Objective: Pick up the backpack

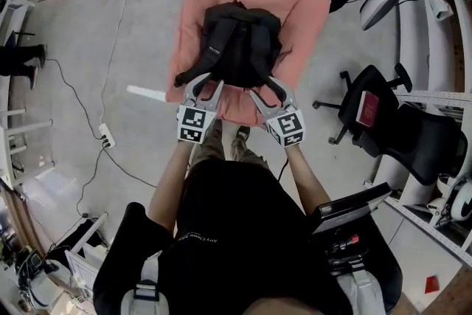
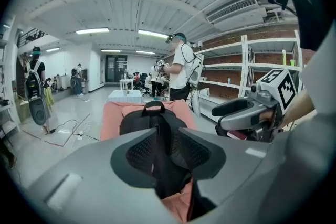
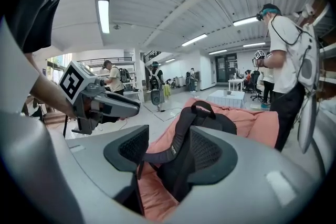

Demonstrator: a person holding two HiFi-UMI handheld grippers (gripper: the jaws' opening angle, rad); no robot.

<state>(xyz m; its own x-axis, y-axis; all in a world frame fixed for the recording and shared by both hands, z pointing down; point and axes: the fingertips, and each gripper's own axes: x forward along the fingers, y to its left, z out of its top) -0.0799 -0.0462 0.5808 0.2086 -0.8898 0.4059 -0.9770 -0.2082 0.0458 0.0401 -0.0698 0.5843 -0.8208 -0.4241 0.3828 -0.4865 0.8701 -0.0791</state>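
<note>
1. backpack (image 1: 234,48) lies mid surface (image 1: 310,11).
2. left gripper (image 1: 203,88) at backpack's 7 o'clock, right gripper (image 1: 267,91) at 5 o'clock, each astride a strap (image 3: 157,153).
3. office chair (image 1: 369,103) on floor, surface's 4 o'clock; power strip (image 1: 107,135) at 8 o'clock.

The person wears a black short-sleeved T-shirt (image 1: 236,217) with a small line of white print across it, khaki trousers (image 1: 214,147), and 2 grey buckled straps (image 1: 146,290), which from above sit at 7 and 5 o'clock. The left gripper (image 1: 206,88) and right gripper (image 1: 269,92) are grey shells with black mesh-textured pads (image 2: 139,152). Each carries 1 white cube (image 1: 194,123) printed with black square markers.
</note>
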